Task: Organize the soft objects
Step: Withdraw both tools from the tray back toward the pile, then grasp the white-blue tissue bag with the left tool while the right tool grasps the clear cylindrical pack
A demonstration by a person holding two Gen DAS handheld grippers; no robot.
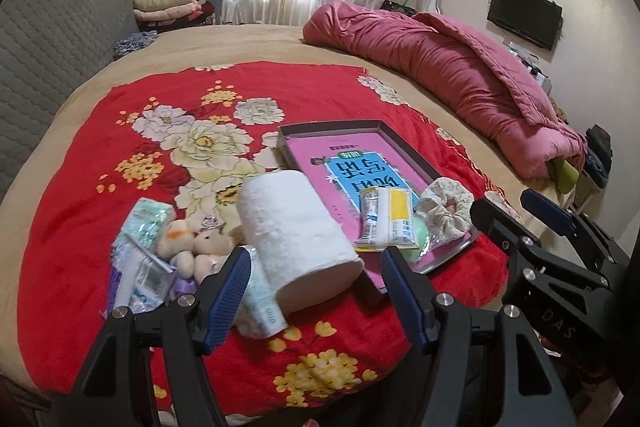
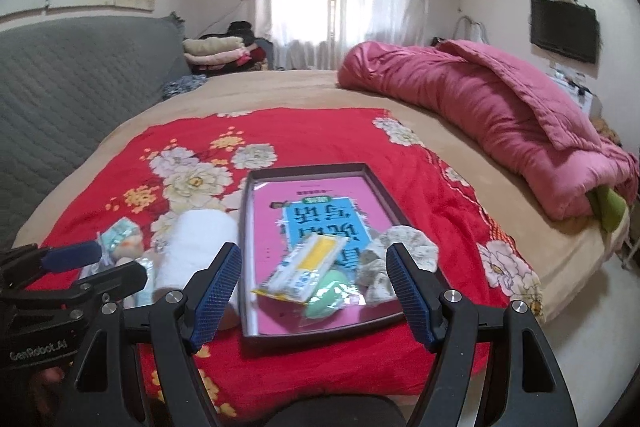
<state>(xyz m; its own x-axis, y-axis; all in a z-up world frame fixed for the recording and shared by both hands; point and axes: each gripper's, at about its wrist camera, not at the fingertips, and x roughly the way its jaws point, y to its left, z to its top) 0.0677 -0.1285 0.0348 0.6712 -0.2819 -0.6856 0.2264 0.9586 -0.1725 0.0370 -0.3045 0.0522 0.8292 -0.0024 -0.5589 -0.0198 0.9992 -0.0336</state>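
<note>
Currently, both tools are released: the left gripper (image 1: 316, 291) and the right gripper (image 2: 314, 293) have their jaws spread wide with nothing between the pads. A red floral blanket (image 1: 224, 83) covers the near part of the bed. On it, a dark tray (image 2: 306, 337) holds a pink book (image 2: 316, 195), a yellow-and-white packet (image 2: 308, 269), a green soft object (image 2: 326, 297) and a floral scrunchie (image 1: 446, 207). Just left of the tray lies a white paper roll (image 1: 296, 227). Farther left sit small plush toys (image 1: 200, 245) and tissue packs (image 1: 148, 223). A pink quilt (image 1: 452, 67) lies bunched at far right.
</note>
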